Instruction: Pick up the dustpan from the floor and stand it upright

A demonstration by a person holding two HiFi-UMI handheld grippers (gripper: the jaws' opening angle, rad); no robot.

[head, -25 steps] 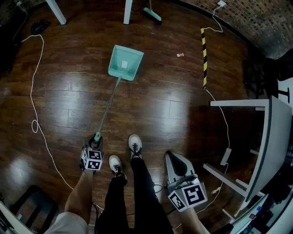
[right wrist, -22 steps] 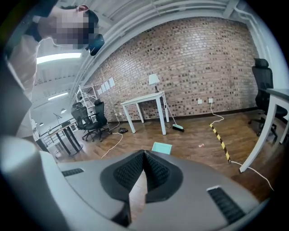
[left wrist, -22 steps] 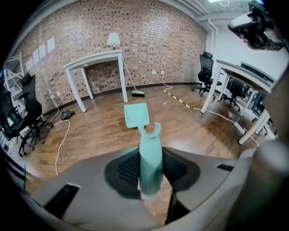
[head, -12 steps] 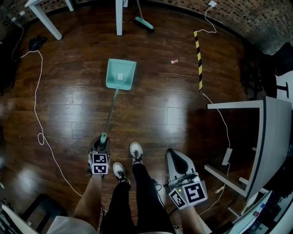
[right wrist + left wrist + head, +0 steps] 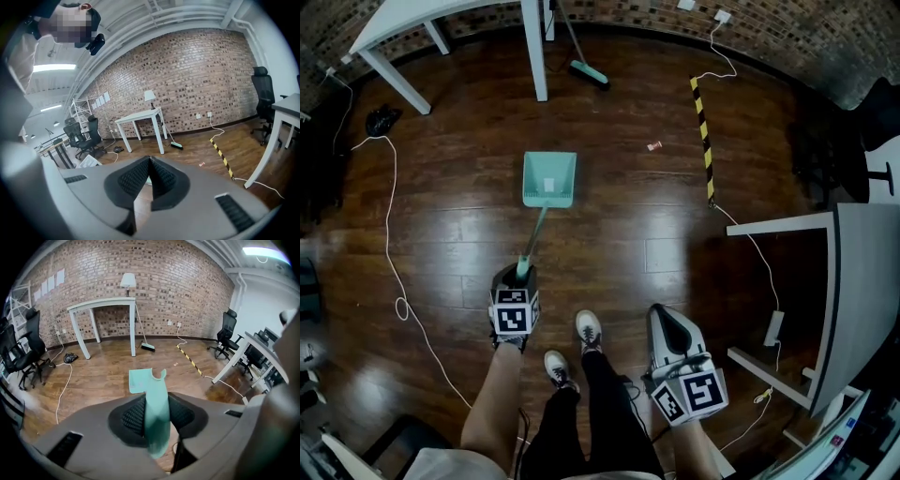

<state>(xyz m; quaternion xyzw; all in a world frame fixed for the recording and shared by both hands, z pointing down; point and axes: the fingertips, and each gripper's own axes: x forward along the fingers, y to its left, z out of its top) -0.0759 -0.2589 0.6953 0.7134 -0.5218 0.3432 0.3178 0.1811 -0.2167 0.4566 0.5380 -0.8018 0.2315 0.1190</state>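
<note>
The mint-green dustpan (image 5: 549, 178) rests with its pan on the dark wood floor and its long handle (image 5: 533, 234) slanting back toward me. My left gripper (image 5: 521, 273) is shut on the handle's green end grip. In the left gripper view that green handle grip (image 5: 156, 416) runs between the ribbed pads (image 5: 133, 414), with the pan (image 5: 140, 380) on the floor beyond. My right gripper (image 5: 664, 322) hovers by my right foot, shut and empty; its pads (image 5: 161, 176) meet at the tips with nothing between them.
A white table (image 5: 441, 14) stands at the far left with a broom (image 5: 587, 71) leaning behind it. A yellow-black floor strip (image 5: 703, 131), a small scrap (image 5: 654, 145) and white cables (image 5: 389, 244) lie on the floor. A grey desk (image 5: 862, 281) stands at the right. My shoes (image 5: 589, 328) are between the grippers.
The left gripper has risen with the handle end, tilting the handle steeper while the pan stays on the floor. The view has pulled back and more of the white table shows. The right gripper lifted slightly.
</note>
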